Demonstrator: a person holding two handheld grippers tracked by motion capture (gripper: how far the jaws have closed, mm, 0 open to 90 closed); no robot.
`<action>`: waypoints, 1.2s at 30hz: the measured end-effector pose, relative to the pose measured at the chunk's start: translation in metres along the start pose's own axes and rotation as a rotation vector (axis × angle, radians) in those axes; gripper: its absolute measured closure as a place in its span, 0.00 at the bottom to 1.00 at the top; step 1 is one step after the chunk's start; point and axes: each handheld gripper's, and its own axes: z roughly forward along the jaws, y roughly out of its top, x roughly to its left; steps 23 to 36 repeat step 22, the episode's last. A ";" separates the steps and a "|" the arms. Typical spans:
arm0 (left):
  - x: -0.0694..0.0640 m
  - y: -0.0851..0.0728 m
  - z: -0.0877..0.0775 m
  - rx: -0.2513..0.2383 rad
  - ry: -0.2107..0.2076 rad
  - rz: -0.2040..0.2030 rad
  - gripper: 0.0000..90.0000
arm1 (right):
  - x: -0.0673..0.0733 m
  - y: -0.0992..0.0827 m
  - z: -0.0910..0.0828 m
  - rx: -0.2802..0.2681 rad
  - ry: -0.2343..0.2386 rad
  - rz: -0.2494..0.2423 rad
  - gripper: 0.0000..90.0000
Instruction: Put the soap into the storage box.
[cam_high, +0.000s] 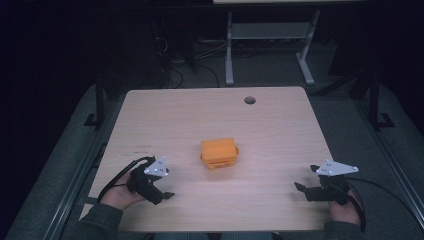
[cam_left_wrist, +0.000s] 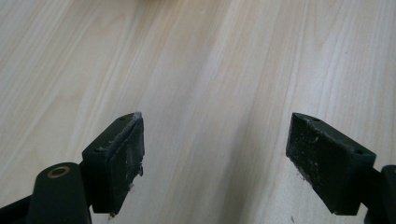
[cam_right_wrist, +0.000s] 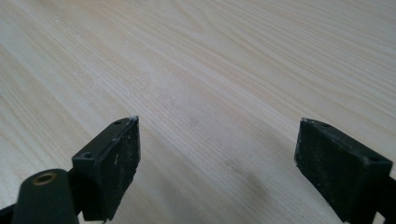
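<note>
A light wooden desk (cam_high: 280, 130) with rounded corners is seen from above, its pale grain running across the top. A small round dark cable hole (cam_high: 249, 100) is set near the far edge, right of the middle. Beyond the desk, the grey metal legs of a second table (cam_high: 229, 50) are seen on a dark grey floor (cam_high: 270, 75), with black cables (cam_high: 172, 75) lying loosely nearby.

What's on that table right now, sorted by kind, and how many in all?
Orange boxes: 1, the orange box mid-table.
Claws: 2, the left claw and the right claw, both open and apart from the box, near the table's front edge.
Total: 3
</note>
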 end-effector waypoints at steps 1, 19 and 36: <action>-0.001 -0.002 0.001 0.002 0.003 -0.001 0.21 | 0.000 0.000 0.000 0.000 0.000 0.001 0.15; -0.017 -0.031 -0.001 -0.062 0.089 -0.081 0.18 | 0.004 0.002 -0.001 -0.006 0.026 -0.019 0.15; -0.015 -0.033 -0.003 -0.090 0.113 -0.118 0.18 | 0.004 0.003 -0.002 -0.008 0.032 -0.022 0.15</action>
